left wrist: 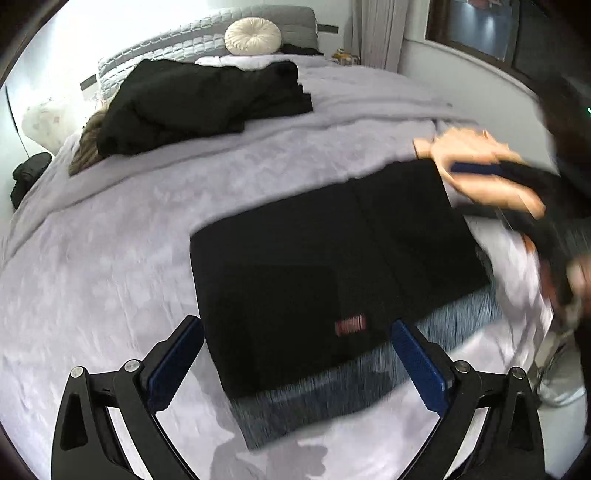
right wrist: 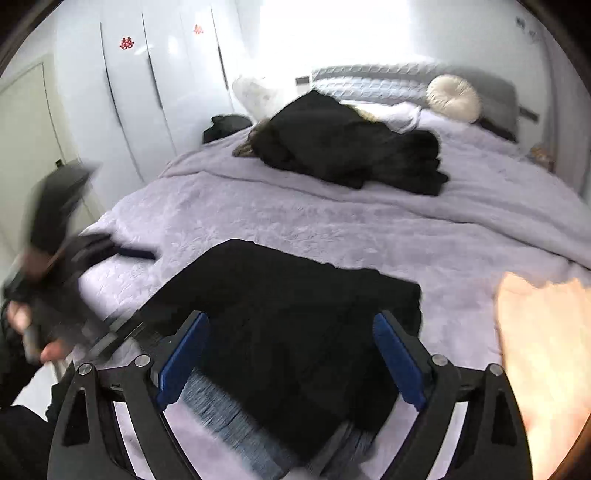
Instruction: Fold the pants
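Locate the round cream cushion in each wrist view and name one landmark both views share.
Left wrist: round cream cushion top centre, against the headboard.
Right wrist: cushion upper right, against the headboard.
Shared landmark: black clothes pile on the bed, nearer the cameras than the cushion.

Black pants (left wrist: 332, 258), red label (left wrist: 350, 324); lavender embossed bedspread (left wrist: 110, 258).

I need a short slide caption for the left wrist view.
Open left gripper above folded black pants on a lilac bedspread.
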Available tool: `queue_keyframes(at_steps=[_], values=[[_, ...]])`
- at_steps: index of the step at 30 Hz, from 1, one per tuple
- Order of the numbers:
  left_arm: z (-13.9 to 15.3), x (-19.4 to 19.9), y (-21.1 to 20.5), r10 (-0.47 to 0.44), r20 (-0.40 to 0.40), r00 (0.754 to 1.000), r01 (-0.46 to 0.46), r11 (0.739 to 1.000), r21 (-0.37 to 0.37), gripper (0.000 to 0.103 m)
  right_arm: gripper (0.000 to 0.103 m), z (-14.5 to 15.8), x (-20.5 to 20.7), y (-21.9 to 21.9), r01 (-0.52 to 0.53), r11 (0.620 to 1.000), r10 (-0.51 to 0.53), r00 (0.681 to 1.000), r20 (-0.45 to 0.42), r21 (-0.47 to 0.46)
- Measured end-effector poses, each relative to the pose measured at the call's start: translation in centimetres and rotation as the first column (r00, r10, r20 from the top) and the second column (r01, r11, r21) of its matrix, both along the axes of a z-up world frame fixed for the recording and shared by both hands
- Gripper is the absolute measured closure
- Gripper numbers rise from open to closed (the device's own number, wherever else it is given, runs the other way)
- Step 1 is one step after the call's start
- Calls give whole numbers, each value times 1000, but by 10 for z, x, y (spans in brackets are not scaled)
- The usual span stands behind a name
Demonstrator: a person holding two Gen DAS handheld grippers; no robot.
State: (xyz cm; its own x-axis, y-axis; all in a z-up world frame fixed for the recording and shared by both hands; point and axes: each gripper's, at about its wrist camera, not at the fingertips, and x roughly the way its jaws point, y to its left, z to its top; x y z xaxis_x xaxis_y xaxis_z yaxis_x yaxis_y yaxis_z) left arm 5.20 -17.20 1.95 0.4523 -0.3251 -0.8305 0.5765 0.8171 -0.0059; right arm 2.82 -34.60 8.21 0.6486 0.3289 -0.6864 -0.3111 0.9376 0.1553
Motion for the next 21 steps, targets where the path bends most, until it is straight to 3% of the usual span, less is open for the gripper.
queue_keyframes(at_steps=[4,6,13,17,21], values=[[-33,10,2,39,-124,991,-40,999,-4,1,10,-40,50,-10,30,1000,-30,986,-163,-2],[-39,12,4,49,-138,989,-52,998,-23,1,10,-63,68,-13,67,998,-68,970,-233,-15],[-56,9,-1,66,-153,986,-64,998,15,1,8,-61,56,-9,79,996,-88,965,-246,-48],[-38,-5,7,85,-115,990,-88,996,-21,1,8,-21,8,-9,119,993,-115,980,-160,13],[-24,-18,6,86,-56,995,-88,996,-20,1,5,-11,-40,7,71,997,-68,992,-108,25]])
